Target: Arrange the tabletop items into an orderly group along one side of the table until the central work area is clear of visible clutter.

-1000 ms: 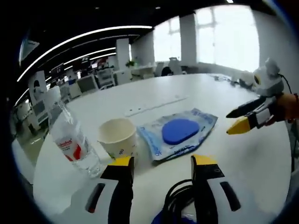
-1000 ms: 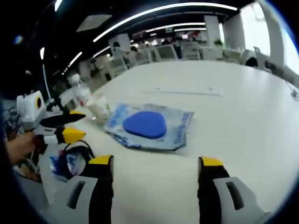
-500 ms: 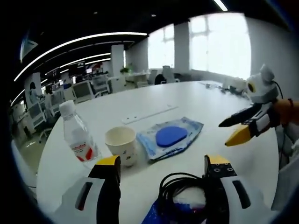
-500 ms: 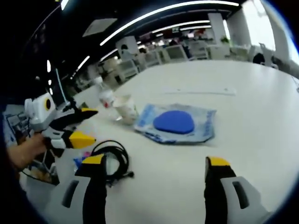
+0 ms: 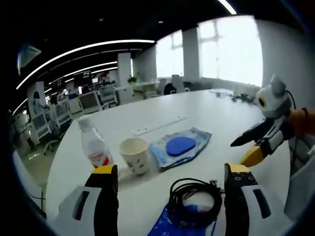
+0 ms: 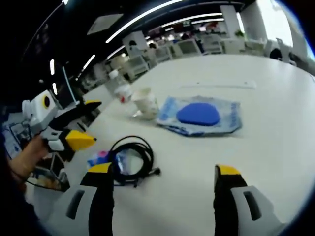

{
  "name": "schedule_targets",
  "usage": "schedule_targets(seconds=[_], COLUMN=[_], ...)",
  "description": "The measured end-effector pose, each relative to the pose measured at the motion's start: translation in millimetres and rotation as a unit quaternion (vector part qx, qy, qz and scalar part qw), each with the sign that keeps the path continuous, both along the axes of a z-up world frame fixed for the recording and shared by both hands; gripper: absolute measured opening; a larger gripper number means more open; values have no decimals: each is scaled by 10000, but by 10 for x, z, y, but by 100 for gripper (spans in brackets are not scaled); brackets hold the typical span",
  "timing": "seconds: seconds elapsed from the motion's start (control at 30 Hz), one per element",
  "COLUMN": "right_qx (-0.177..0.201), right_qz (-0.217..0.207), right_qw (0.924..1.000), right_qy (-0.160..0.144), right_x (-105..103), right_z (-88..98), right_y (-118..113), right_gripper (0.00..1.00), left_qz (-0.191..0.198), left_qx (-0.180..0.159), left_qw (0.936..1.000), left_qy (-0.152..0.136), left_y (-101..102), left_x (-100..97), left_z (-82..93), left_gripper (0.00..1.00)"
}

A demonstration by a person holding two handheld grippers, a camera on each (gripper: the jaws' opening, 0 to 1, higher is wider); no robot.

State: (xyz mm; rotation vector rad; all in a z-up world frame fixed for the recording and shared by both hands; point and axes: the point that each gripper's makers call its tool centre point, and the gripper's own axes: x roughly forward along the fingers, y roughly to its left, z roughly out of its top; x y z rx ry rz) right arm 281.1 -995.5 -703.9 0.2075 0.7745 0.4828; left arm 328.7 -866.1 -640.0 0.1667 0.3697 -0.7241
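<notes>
Smooth white table, broad and matte, with the paper cup as landmark near its edge. Pale, tapered, open-mouthed, upright, with a small mark low on its side. Just beside the cup on one side, a clear plastic water bottle with white cap and red-and-white label, upright. On the cup's other side, close by, a flat crinkled plastic pouch, pale blue with printed edges, showing a rounded deep-blue pad through its face. Nearer the camera than the cup, a glossy black cable coiled into loose rings, lying atop a blue plastic wrapper with a little pink print.

Left gripper wide open, yellow-tipped black jaws well apart, gripping nothing, the cable coil lying on the table between and beyond them. Seen in the right gripper view as well, held in a hand, its jaws spread, off to the far side of the cable from the pouch.

Right gripper likewise gaping, empty, jaws standing over bare table short of the cable and pouch. In the left gripper view, out past the pouch from the cup, yellow and black fingers parted above the tabletop.

Same row in the right gripper view: bottle, cup, pouch, cable on wrapper.
</notes>
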Motion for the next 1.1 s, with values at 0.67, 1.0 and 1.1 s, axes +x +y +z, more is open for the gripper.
schedule_targets(seconds=[0.67,1.0,1.1], right_qx=[174,190,205], right_qz=[6,-64,-141], right_qw=[9996,9985,9979], right_qy=[219,519,597], right_x=[-201,-263,-246], right_z=[-70,-184,-225], right_y=[295,454,467], right_gripper=[66,55,52], left_qz=[-58,-2,12], left_qx=[-135,-103,-73], left_qw=[9998,9998,9998], left_qy=[127,178,209], left_y=[263,306,300], left_x=[-343,-472,-506], left_z=[153,135,112], left_gripper=[100,100,100])
